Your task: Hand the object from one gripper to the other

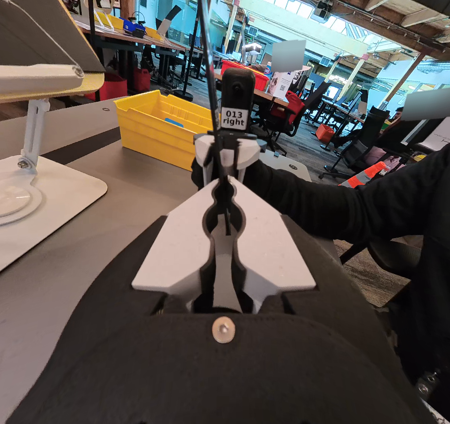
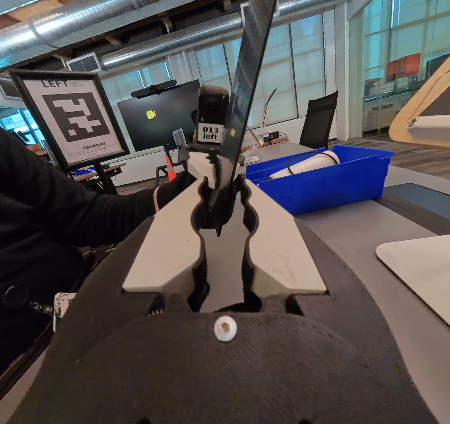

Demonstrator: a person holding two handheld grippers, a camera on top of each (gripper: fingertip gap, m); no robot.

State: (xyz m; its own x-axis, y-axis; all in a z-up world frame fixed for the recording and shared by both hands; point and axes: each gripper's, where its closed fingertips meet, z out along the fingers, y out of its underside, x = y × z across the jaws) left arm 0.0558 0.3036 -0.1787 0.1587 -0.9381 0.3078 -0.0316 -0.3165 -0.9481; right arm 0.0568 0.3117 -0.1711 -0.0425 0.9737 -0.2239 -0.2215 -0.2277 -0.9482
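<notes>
- Black, glossy, thin flat strip (image 1: 220, 159) – that's the object. In the left wrist view I see it edge-on, near upright, running from the left gripper (image 1: 224, 188) up past the top of frame.
- Same view: my left jaws are pinched together at the tips w/ the strip's lower end between them, its tip poking down into the gap behind. I'd call that clenched on the strip.
- Right gripper (image 1: 225, 154) faces me just beyond, its white fingers either side of the strip; from here I can't tell if they touch it. Yellow bin (image 1: 146, 129) sits on the table behind, left.
- Right wrist view: strip (image 2: 250, 71) shows its broad face, leaning slightly, reflective like dark acrylic or glass. Lower end sits between the right gripper (image 2: 224, 190) jaws, which stand apart w/ a clear gap – not closed, no grasp yet.
- Left gripper (image 2: 215, 168) opposite, holding the strip low down. Blue bin (image 2: 323, 188) on the table to the right.
- Handling, my guess: light, stiff, slick faces, prob. brittle at edges. Tall, so it'll lever and twist if held at one point.
- I'd take it on the flat faces, close above the left grip, squarely, before left lets go.
</notes>
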